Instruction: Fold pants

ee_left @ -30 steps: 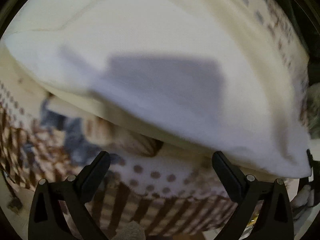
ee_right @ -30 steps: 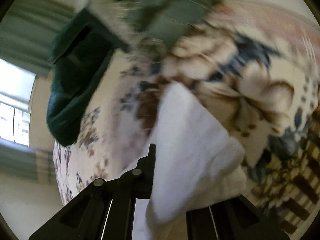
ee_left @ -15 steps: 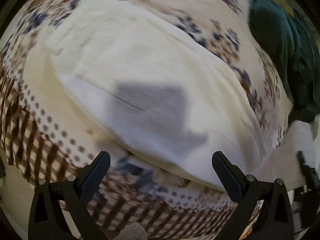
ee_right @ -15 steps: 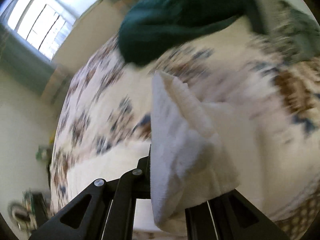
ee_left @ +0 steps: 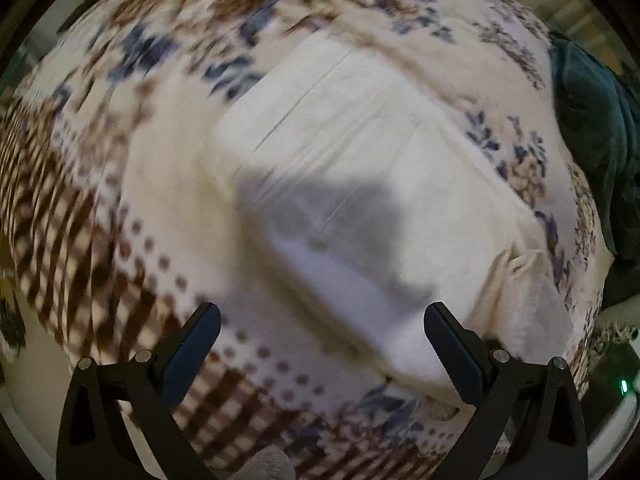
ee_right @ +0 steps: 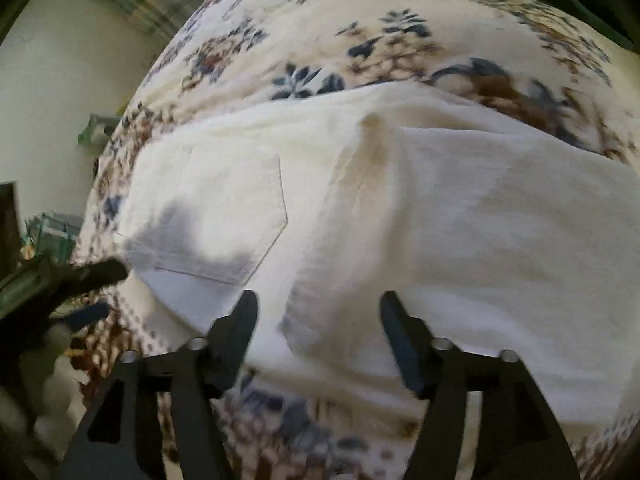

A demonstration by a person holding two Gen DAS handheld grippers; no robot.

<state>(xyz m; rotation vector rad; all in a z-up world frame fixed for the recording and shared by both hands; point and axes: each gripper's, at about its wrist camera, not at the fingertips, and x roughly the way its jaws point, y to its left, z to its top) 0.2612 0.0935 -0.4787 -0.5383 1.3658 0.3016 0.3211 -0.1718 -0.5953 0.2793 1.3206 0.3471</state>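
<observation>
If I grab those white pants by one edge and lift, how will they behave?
The white pants look floppy: they lie in soft creases and bunch up near one end, so a lifted edge would likely drape and sag. The cloth looks thin and probably light. They rest on a soft patterned blanket, so pushing may wrinkle them rather than slide them.

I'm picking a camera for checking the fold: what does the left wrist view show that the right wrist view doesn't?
Only the left wrist view: the dark green blanket at the bed's edge and the bunched hem of the pants.
Only the right wrist view: the back pocket with its stitching, the other tongs beside it, and the room wall.
Both: the white pants lying on the floral bedspread, with that view's own tongs open above them.
</observation>
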